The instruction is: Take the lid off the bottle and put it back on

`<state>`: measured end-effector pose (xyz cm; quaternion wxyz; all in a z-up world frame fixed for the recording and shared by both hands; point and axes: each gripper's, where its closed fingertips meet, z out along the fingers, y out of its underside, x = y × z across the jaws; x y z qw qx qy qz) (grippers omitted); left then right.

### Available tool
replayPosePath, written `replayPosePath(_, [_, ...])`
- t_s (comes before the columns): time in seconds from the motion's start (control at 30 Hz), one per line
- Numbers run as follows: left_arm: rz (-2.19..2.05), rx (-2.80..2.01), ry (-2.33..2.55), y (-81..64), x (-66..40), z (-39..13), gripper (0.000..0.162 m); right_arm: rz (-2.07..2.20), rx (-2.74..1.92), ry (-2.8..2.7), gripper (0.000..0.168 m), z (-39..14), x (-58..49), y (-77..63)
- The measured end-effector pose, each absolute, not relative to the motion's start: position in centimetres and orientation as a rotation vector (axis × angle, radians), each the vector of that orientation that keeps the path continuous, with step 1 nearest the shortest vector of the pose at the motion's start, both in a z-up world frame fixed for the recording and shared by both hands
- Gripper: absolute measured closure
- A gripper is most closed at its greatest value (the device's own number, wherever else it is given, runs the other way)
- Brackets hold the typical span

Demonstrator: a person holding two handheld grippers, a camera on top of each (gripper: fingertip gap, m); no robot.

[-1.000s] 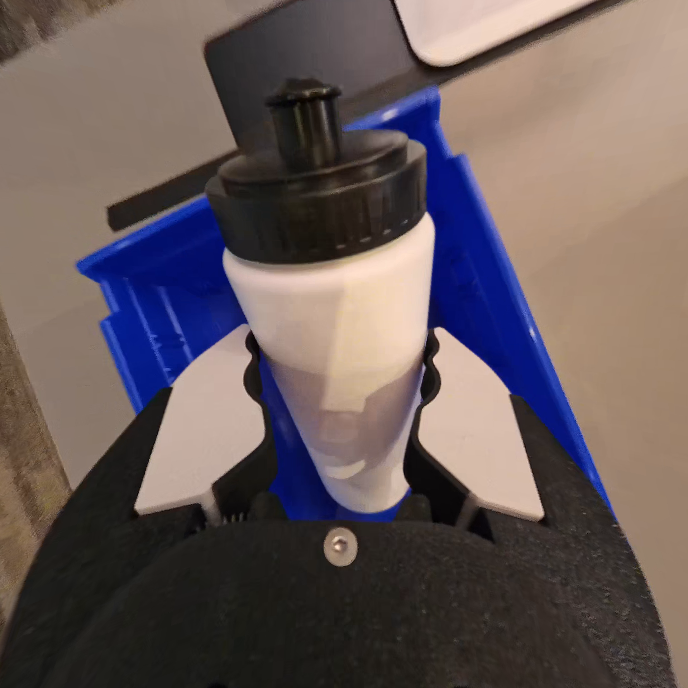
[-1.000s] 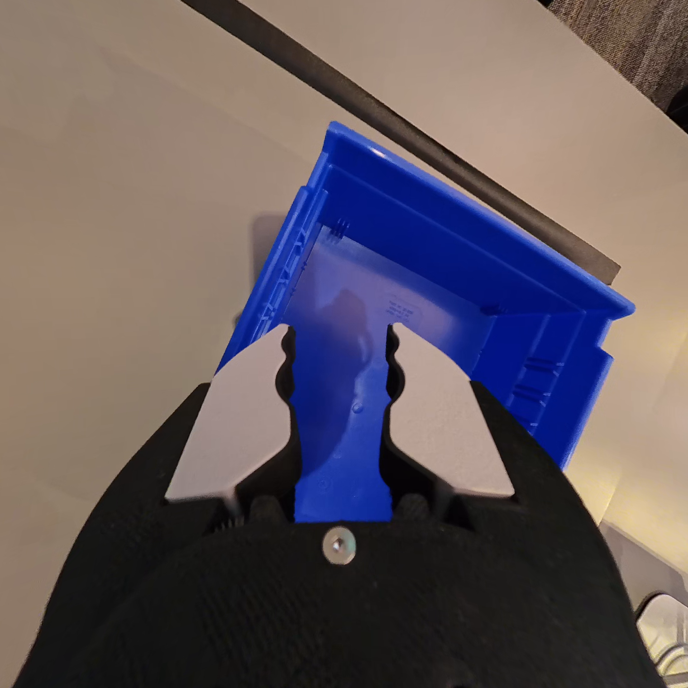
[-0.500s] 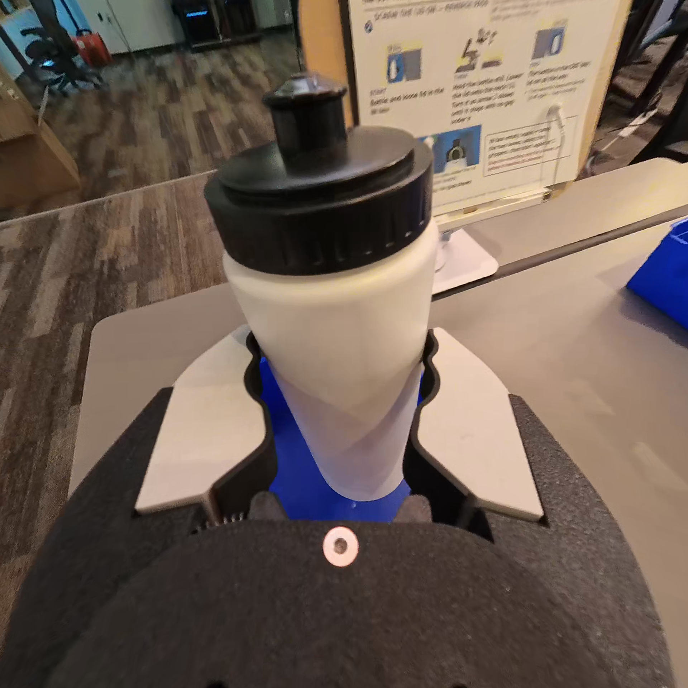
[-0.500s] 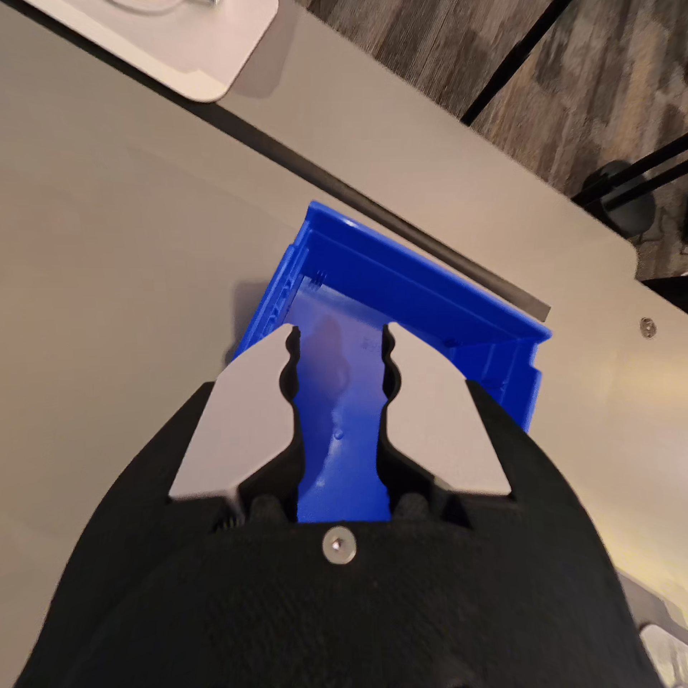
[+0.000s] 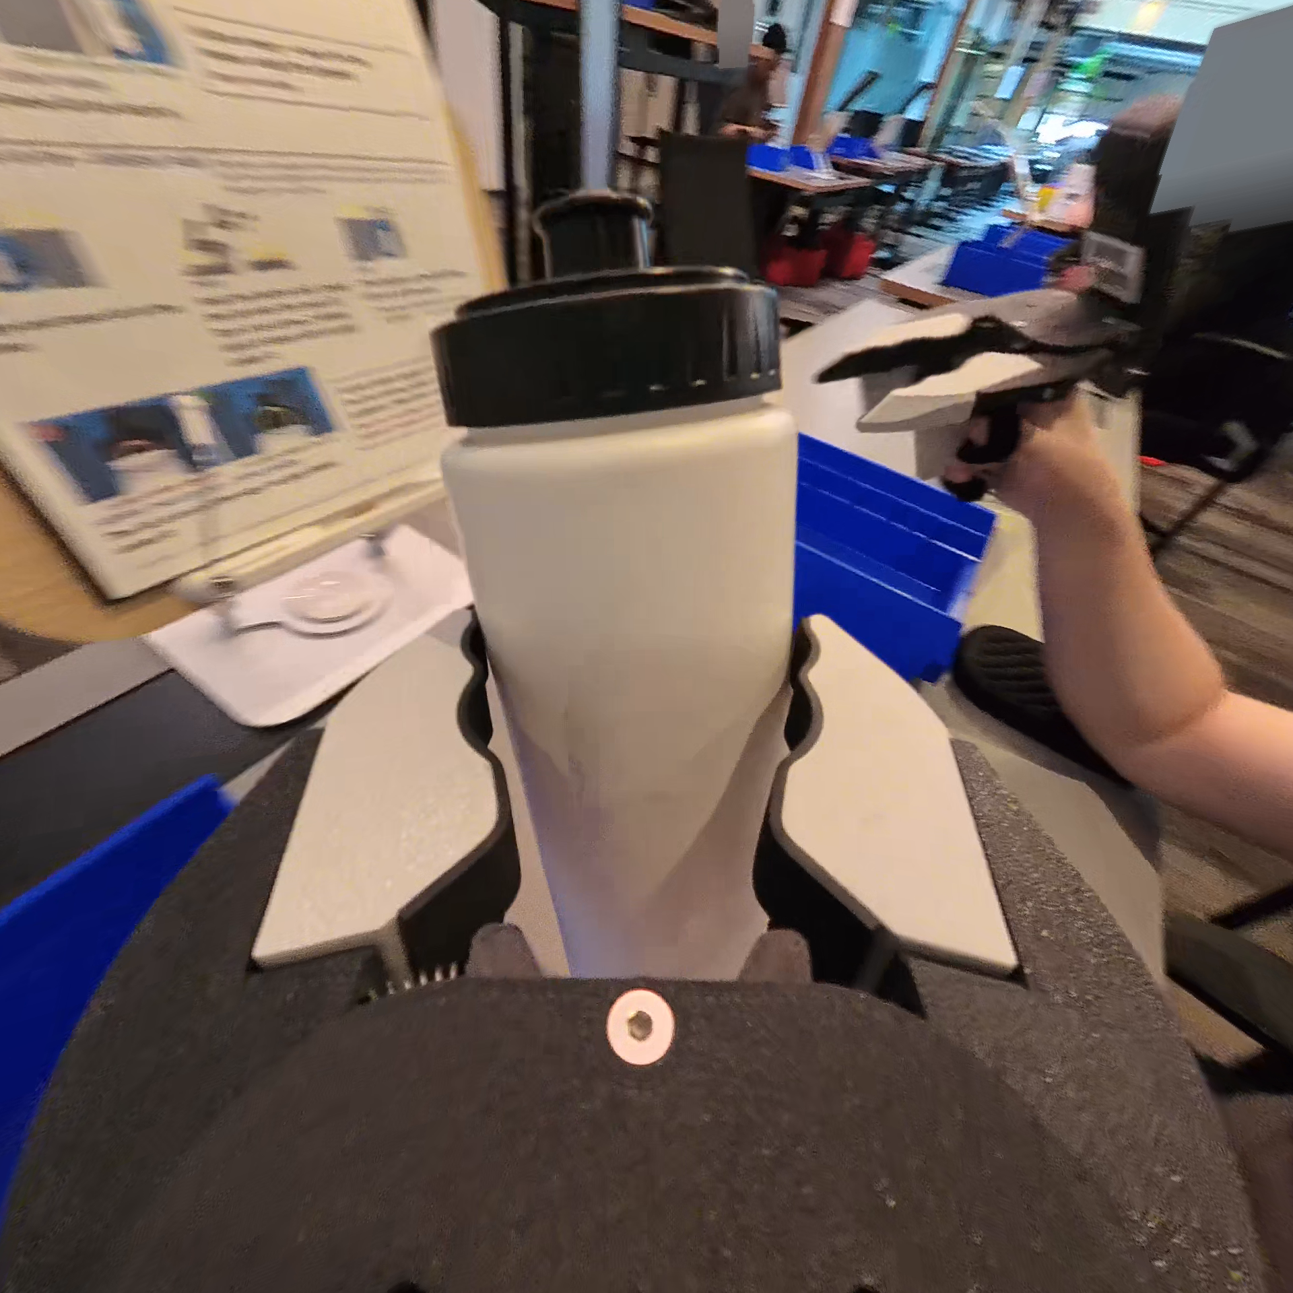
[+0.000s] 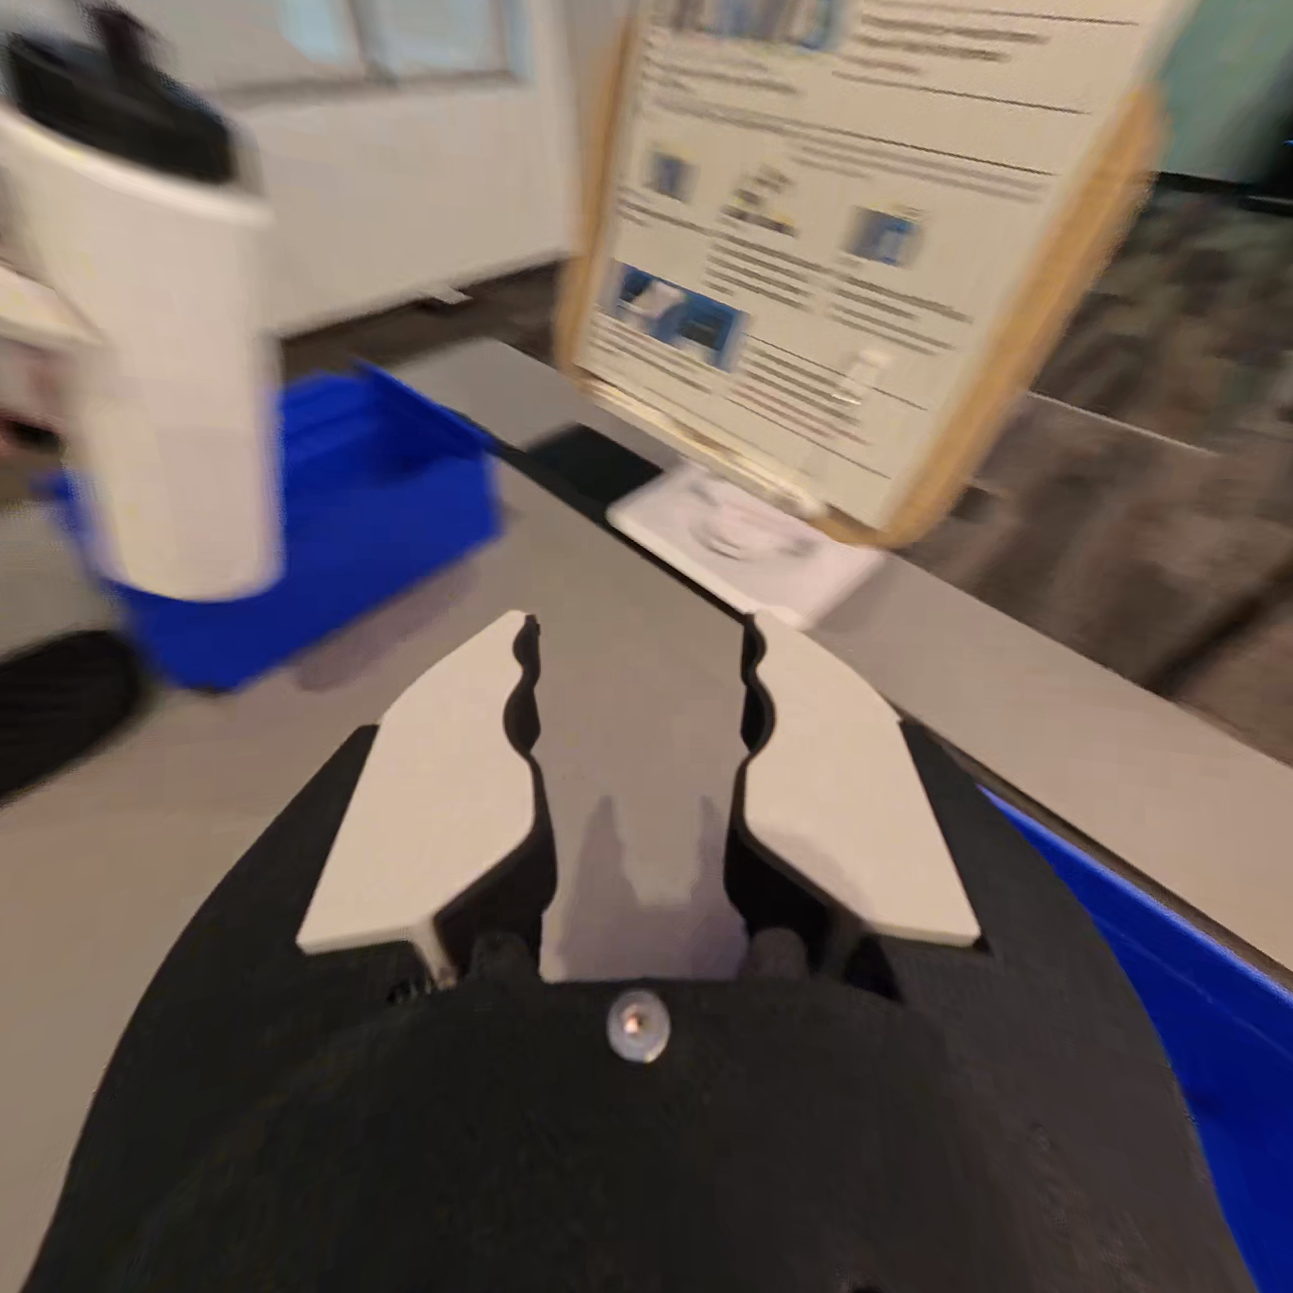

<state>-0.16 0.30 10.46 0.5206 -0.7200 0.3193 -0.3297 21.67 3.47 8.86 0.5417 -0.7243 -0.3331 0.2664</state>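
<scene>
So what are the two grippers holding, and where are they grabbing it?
The left gripper is shut on the white plastic bottle, around its lower body, below the black lid. The right gripper is open, holding nothing.

A: Bottle (image 5: 623, 560) body plain white; lid (image 5: 605, 350) black, ribbed round its edge.

B: Left gripper (image 5: 633, 707) has pale grey fingers (image 5: 392, 790) with black inner edges on a speckled black body. Right gripper (image 6: 640, 693) the same.

A: Bin (image 5: 881, 560) beyond the bottle, solid blue, ribbed. Bench (image 6: 210, 804) flat grey with a black strip.

B: Sign board (image 6: 825, 231) far right, cream sheet, blue picture patches, tan rim, on a white base (image 6: 755, 553).
</scene>
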Motion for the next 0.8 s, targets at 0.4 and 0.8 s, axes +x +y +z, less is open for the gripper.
replayPosePath(0.4, [-0.921, -1.782, 1.095, -3.7, 9.8, 4.3, 0.079, 1.426, -1.489, -0.889, 0.074, 7.2, 10.1, -2.8])
replayPosePath(0.8, [-0.903, -1.831, 1.194, -3.7, 10.3, 1.6, 0.081, 0.967, -1.482, -1.095, 0.09, 4.8, 9.9, -2.1])
